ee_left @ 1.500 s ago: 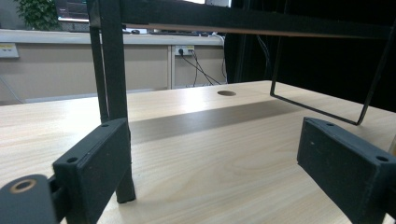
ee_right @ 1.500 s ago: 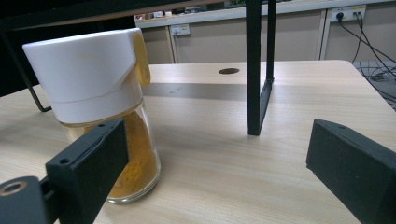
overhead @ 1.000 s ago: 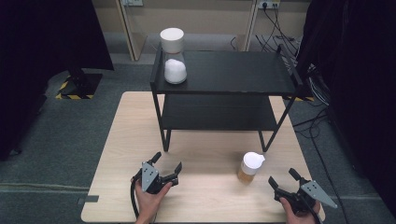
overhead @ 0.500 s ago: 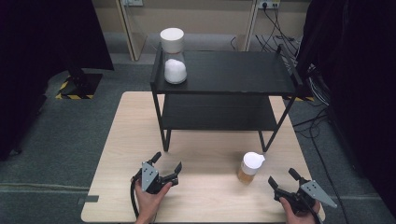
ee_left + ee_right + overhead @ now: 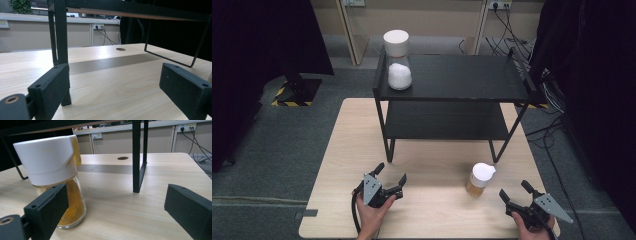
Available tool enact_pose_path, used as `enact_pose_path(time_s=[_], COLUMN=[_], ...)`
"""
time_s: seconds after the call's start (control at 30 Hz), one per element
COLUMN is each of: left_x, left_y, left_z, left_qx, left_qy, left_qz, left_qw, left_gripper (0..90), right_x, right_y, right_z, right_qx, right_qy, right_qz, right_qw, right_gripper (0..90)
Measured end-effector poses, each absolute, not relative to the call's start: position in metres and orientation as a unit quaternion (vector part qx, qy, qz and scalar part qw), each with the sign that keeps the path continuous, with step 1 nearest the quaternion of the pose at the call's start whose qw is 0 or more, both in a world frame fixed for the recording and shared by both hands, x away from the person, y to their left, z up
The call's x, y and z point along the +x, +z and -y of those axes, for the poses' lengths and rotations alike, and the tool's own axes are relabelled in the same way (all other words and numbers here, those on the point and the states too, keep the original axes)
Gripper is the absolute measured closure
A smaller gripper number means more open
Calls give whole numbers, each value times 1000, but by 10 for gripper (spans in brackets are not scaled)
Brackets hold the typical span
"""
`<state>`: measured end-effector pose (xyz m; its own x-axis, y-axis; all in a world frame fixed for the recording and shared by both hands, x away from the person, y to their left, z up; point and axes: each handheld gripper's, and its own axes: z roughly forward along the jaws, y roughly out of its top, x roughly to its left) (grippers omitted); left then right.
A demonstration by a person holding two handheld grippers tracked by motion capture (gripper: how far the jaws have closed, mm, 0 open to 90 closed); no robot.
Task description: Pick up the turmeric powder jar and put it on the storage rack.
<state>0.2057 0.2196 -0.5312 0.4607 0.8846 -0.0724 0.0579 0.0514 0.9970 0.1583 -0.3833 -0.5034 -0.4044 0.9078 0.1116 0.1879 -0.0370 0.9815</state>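
Your left gripper (image 5: 120,92) sits low over the wooden table (image 5: 120,82) with its two black jaws spread wide and nothing between them. Just past the left jaw you've got a black leg of the shelf rack (image 5: 61,32) planted on the table. Farther off there's a round hole (image 5: 121,49) in the tabletop, and the rack's thin wire foot (image 5: 172,60) over on the right.

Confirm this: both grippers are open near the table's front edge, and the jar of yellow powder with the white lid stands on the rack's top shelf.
Not quite. The jar of yellow powder stands on the table, just ahead of the right gripper, as the high view shows. Both grippers are open, the left gripper included.
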Motion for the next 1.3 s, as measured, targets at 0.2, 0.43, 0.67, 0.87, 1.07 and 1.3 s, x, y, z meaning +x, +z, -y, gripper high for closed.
enact_pose_path(time_s=[0.2,0.43,0.67,0.87,1.07,1.3], left_x=[206,206,205,205,206,205], left_y=[-531,-531,-531,-531,-531,-532], left_z=[-220,-219,-219,-219,-219,-220], left_qx=[600,599,599,599,599,597], left_qy=[339,340,341,341,340,341], left_qz=[-392,-393,-393,-393,-393,-395], left_qw=[610,609,609,609,609,609], left_gripper=[88,88,88,87,86,85], right_x=[152,145,145,146,145,146], right_y=[-508,-505,-505,-507,-507,-508], right_z=[381,367,350,336,324,314], right_qx=[438,414,399,401,410,416], right_qy=[578,590,593,593,587,579], right_qz=[-606,-610,-619,-616,-613,-611], right_qw=[326,330,326,329,335,345], right_gripper=[42,41,41,41,41,45])
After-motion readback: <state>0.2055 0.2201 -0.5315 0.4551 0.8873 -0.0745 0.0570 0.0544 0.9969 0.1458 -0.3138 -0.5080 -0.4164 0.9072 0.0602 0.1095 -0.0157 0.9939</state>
